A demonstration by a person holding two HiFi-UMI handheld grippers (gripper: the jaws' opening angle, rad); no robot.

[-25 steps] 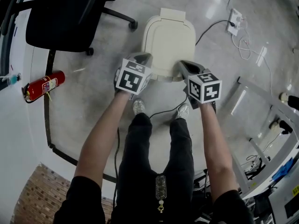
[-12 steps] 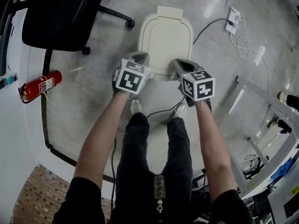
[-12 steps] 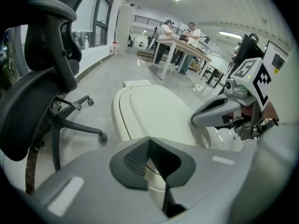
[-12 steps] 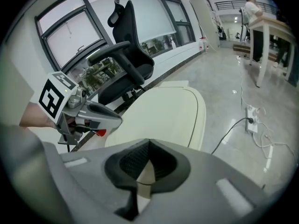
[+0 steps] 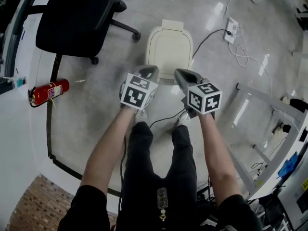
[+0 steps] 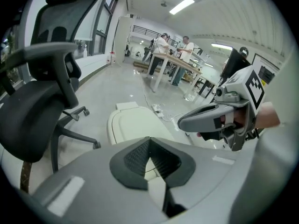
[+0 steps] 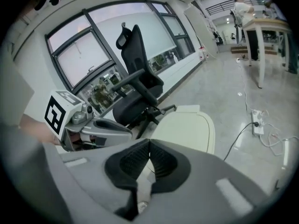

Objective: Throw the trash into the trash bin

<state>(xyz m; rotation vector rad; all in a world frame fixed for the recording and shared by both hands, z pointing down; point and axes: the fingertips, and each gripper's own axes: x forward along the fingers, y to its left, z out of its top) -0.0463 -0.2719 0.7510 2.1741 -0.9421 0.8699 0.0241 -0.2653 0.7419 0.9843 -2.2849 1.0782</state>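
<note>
The left tongs (image 6: 149, 143) and right tongs (image 7: 148, 146) are both pinched closed on nothing, hanging above the trash bin's (image 5: 148, 47) near edge, its lid (image 5: 169, 49) down. No trash shows; locate it first, then open the lid.

Floor (image 5: 96, 105) is shiny grey concrete. A cream bin (image 5: 169, 49), lid shut, sits mid-floor, a bit far. A black chair (image 5: 77, 18) stands far left of it. There's a red extinguisher (image 5: 48, 91) at the left edge. Far right is a white power strip (image 5: 231, 24), with a black cable (image 5: 207, 35) running toward the bin and loose white cords (image 5: 243, 52) trailing nearer.
</note>
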